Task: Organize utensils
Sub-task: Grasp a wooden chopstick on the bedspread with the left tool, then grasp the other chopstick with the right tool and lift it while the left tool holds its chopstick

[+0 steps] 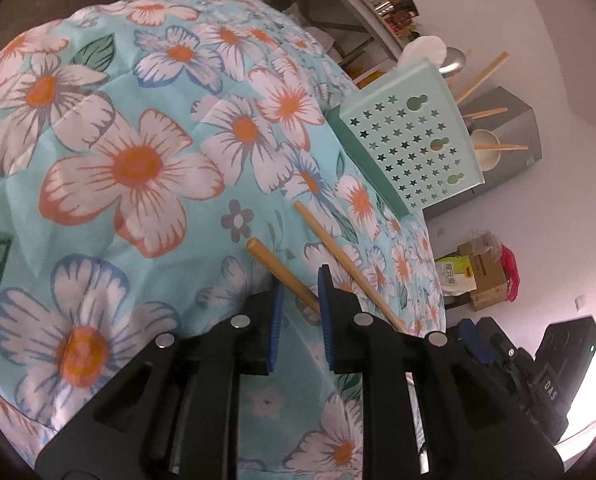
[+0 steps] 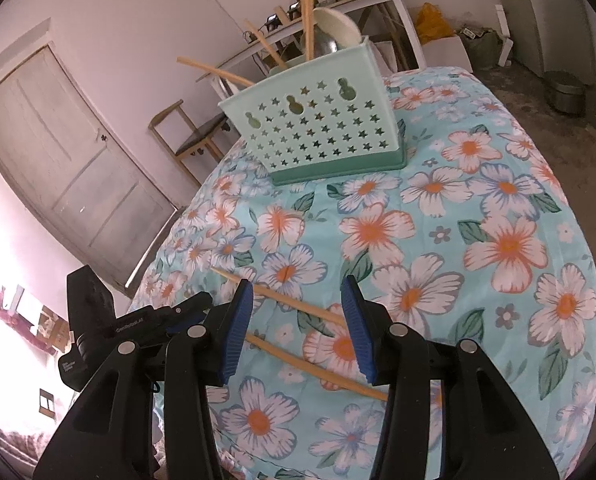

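Right claw (image 2: 298,328) spread, over chopsticks (image 2: 298,310)

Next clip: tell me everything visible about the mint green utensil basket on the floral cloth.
The basket looks like pale mint plastic on a darker green base. Its facing wall is pierced with rows of star cutouts and three gourd-shaped holes near the rim. It stands upright on the floral cloth near the table's far edge. Wooden sticks, a white bowl and a metal ladle-like piece rise from it. Neither gripper touches it.
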A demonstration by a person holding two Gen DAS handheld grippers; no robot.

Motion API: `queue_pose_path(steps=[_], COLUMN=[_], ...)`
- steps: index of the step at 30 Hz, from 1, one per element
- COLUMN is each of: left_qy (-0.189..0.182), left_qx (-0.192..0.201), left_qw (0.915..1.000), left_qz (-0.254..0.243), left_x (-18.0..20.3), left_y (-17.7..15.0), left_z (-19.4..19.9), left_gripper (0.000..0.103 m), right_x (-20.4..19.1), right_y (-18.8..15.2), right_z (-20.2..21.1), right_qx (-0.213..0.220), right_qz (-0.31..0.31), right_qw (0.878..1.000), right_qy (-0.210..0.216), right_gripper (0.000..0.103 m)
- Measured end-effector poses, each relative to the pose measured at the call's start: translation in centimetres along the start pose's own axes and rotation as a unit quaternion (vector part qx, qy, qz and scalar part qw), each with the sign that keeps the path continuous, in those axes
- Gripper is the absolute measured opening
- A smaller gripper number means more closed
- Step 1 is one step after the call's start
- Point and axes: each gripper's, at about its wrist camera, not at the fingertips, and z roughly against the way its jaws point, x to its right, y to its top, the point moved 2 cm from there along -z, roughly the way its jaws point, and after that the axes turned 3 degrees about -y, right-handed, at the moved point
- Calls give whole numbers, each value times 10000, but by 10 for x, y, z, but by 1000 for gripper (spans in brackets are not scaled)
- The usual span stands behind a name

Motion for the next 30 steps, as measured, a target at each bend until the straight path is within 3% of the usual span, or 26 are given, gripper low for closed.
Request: queue_pose_path(steps=[8,12,15,21,27,30], left_qy=[-68,-121,-148,-123,-57,-6], left_qx=[201,201,160,120,93,90], left_qw=[9994,9993,9995,9996,9998,9999], left_qz=[-262,-284,-249,-222,-158,-123], left_x=[1,-1,-4,-5,-6,-6], left_y=[-7,-8,-6,-8,-9,-9], left_z=[5,9,11,14,15,15], left_gripper=[19,19,19,19,18,18], right_x=[-20,-34,-49,-83,-94,-97], right_y=[-2,9,17,16,9,8], right_z=[-18,-39,-53,-94,-129,-135], right_qx=[-232,-468,-600,-1178,-1657,-1675], right_qz=[687,1313,1733,2677,3333,3472], right_qw=[9973,9901,9830,9551,9274,9223], right_qy=[-104,-165,63,465,375,284], right_gripper=[45,43,41,34,24,16])
